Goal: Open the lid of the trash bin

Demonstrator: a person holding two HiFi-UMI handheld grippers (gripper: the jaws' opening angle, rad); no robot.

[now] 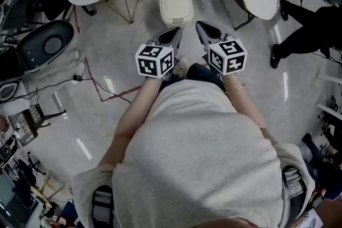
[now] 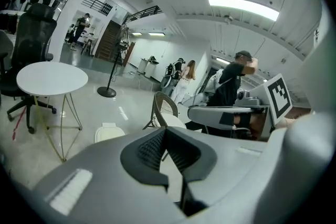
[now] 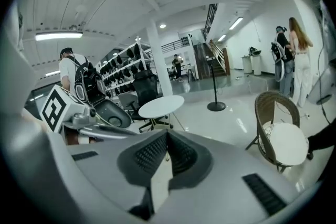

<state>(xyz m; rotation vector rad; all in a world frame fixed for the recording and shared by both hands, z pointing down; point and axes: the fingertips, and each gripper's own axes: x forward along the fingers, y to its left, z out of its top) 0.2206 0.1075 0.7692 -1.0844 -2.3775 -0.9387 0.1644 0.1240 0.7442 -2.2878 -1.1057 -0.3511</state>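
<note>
Lid was down on the cream plastic trash bin (image 1: 176, 6)
Right gripper view missed it; left gripper (image 1: 174, 32) and right gripper (image 1: 202, 27) hovered near it, jaws pinched together, empty.

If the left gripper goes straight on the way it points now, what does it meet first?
Probably the wicker chair: the left gripper is held level, so it seems to pass above the trash bin. Depth is unclear.

The trash bin (image 1: 176, 5) is cream. Near it, the left claw (image 1: 173, 33) and right claw (image 1: 204, 28) are grey, with black-and-white patterned cubes (image 1: 155, 60). The floor (image 1: 133, 61) is grey.
</note>
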